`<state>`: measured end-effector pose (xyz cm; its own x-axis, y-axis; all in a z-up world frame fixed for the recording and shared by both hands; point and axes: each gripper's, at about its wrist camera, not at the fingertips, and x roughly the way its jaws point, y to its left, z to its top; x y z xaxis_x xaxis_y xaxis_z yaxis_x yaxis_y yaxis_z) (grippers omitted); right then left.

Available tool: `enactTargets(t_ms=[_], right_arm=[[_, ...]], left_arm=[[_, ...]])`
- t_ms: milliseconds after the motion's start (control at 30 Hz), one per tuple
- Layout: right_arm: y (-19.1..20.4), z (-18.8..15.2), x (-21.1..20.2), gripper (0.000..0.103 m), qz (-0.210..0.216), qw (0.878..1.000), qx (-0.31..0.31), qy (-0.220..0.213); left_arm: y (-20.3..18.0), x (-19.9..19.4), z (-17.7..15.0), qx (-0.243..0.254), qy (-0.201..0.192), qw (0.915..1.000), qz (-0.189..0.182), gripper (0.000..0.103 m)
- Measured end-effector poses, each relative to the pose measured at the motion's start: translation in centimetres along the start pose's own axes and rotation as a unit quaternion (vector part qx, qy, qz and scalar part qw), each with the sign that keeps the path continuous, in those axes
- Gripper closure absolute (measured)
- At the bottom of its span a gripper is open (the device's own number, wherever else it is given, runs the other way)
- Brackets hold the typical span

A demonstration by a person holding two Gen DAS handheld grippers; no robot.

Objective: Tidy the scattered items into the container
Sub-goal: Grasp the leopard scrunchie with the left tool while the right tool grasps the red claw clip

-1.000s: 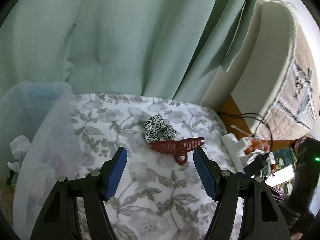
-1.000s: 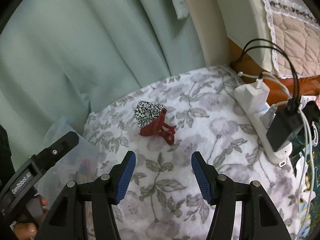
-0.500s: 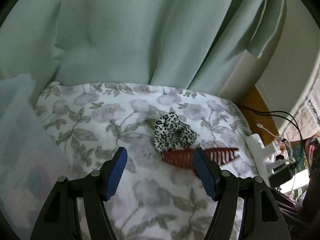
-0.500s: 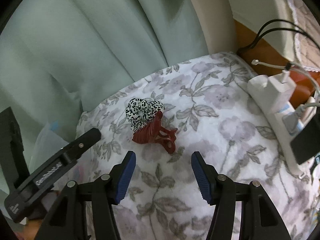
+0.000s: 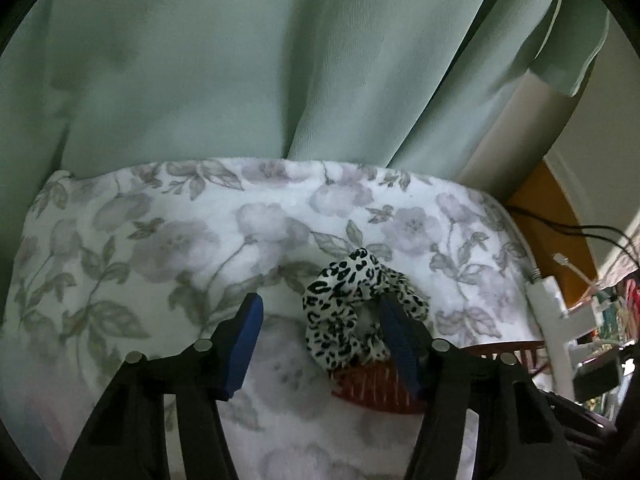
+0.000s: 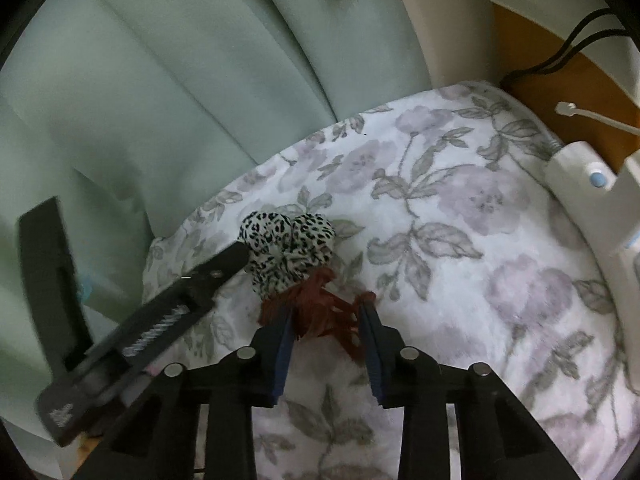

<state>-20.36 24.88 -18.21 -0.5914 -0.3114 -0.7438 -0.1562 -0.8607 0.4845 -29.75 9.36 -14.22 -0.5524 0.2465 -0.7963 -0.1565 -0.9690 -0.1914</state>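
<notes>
I am watching the leopard-print scrunchie [image 5: 352,304] and the dark red claw hair clip [image 6: 320,314], which are lying touching each other on the floral blanket [image 5: 168,240], the scrunchie on the far side and the clip nearer to me. One second ago both grippers were hanging well back from this pair; now both are coming in close. The left gripper [image 5: 320,332] is standing wide open, and its right finger is resting against the near right part of the scrunchie, maybe even inside the ring, while the left finger is apart from it on the bare blanket. It is not holding anything yet. In the right wrist view this left gripper is showing as a black bar with its tip touching the scrunchie.

The right gripper [image 6: 326,344] is narrowing around the clip: its blue fingers [image 6: 282,354] are standing on both sides of the clip body, much closer together than a second ago, but I cannot tell if they are already pressing it.

For the task, I judge that two pickups are starting together, one item for each hand. The translucent container, which was at the left edge a second ago, is not showing clearly now, only a pale blur at the lower left, so both items are still far from being tidied. The white power strip [image 6: 580,168] is lying at the right edge, well apart.
</notes>
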Motion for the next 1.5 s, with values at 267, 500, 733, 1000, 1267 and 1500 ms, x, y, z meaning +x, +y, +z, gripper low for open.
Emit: enactTargets(t_ms=[267, 500, 733, 1000, 1267, 1500], right_arm=[[-0.3, 0.9, 0.7, 0.069, 0.016, 1.0, 0.011, -0.006], [-0.1, 1.9, 1.1, 0.068, 0.017, 1.0, 0.011, -0.006], [-0.6, 1.7, 2.1, 0.064, 0.004, 1.0, 0.014, 0.011], [-0.2, 1.3, 2.4, 0.063, 0.003, 1.0, 0.0, 0.011], [-0.7, 0.1, 0.5, 0.059, -0.005, 1.0, 0.007, 0.016], [-1.7, -1.4, -0.5, 0.056, -0.018, 0.999, 0.011, 0.031]], left_arm=[[-0.2, 3.0, -0.2, 0.011, 0.03, 0.9995, -0.007, 0.061], [0.4, 3.3, -0.3, -0.006, 0.033, 0.9994, 0.001, 0.088], [2.6, 0.5, -1.5, -0.047, 0.017, 0.9977, 0.046, 0.091], [5.9, -2.7, -3.8, -0.095, 0.015, 0.9933, 0.064, 0.092], [5.4, -2.9, -4.4, -0.094, 0.021, 0.9938, 0.057, 0.092], [5.4, -2.8, -4.7, -0.096, 0.025, 0.9935, 0.055, 0.092]])
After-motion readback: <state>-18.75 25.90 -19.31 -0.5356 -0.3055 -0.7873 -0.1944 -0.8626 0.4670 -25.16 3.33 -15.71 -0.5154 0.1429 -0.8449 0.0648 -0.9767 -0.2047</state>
